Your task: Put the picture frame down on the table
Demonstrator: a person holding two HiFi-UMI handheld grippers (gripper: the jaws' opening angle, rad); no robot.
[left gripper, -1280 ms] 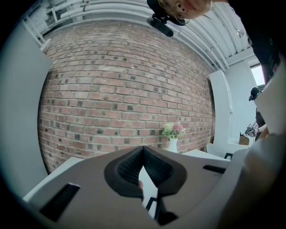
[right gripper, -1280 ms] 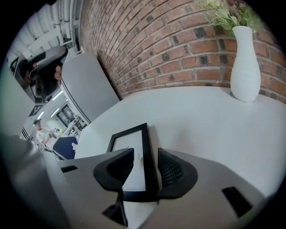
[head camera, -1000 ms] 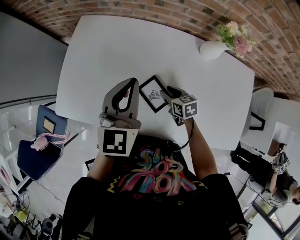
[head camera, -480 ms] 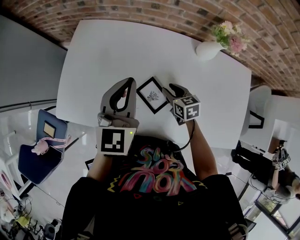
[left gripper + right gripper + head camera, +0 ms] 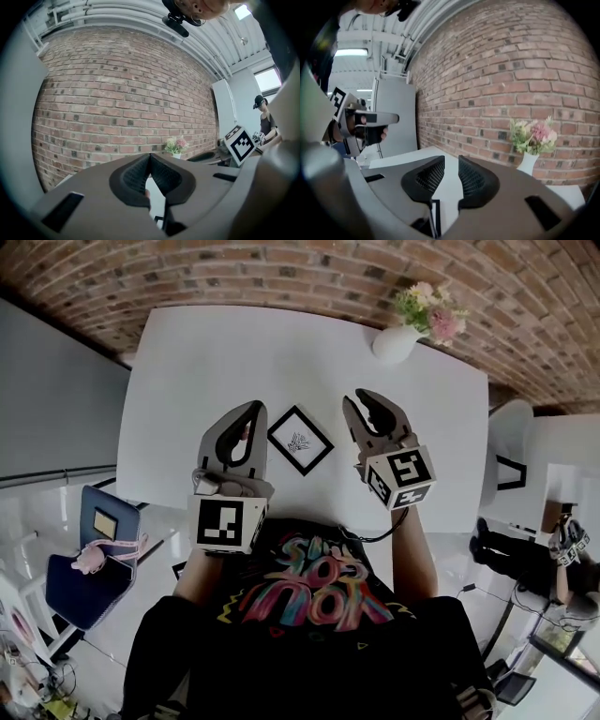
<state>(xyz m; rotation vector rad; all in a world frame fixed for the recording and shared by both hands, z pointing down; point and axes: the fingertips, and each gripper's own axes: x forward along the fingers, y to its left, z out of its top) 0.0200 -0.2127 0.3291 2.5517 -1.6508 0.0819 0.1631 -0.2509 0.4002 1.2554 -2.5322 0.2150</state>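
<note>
The black picture frame [image 5: 300,440] with a white print lies flat on the white table [image 5: 225,352], turned like a diamond. My left gripper [image 5: 255,411] hovers just left of it, jaws closed tip to tip with nothing between them [image 5: 150,157]. To the frame's right my right gripper [image 5: 364,401] is clear of it, and a narrow gap shows between its pads [image 5: 451,161]. A dark corner of the frame [image 5: 435,211] shows below the right jaws.
A white vase of pink flowers [image 5: 401,336] stands at the table's far right corner, also ahead of the right gripper [image 5: 529,161]. A brick wall [image 5: 281,273] runs behind the table. A blue chair [image 5: 84,563] stands on the floor to the left.
The right gripper was at the frame's right edge; it has let go and moved off to the right. The frame now lies free on the table. The left gripper barely moved.
</note>
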